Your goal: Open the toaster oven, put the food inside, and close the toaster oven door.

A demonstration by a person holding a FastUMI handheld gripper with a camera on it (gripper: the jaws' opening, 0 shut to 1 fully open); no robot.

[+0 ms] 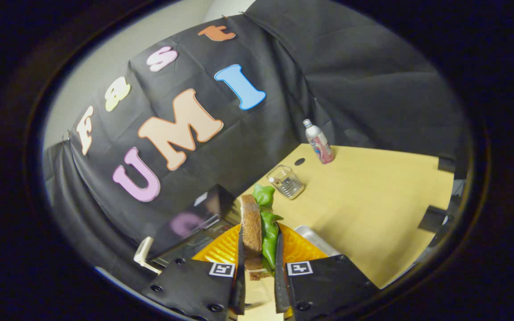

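Gripper: two fingers nearest the camera, each bearing a small square black-and-white marker, closed on a sandwich from both sides.

Sandwich: held on edge between the fingers, rising well beyond the fingertips. Brown bread slice toward the left finger, green lettuce leaf toward the right finger and curling out past the top of the bread. Lower end of the bread showing in the narrow gap between the fingers.

Orange plate: ribbed surface, directly behind and beneath the sandwich, spreading to both sides of the fingers. Whether the sandwich touches it cannot be told.

Metal tray: silver corner just beyond the right side of the plate, resting on the counter.

Toaster oven: dark, glossy, left of the sandwich and behind the plate, against the black cloth wall. Pale handle low at its left side. Whether the door is open or closed cannot be told for certain.

Counter: light wood, extending right and beyond the sandwich.

Clear container: small, see-through, on the counter beyond the sandwich.

Bottle: upright, silvery top, pink-and-white label, farther back near the counter's rear corner, apart from the container.
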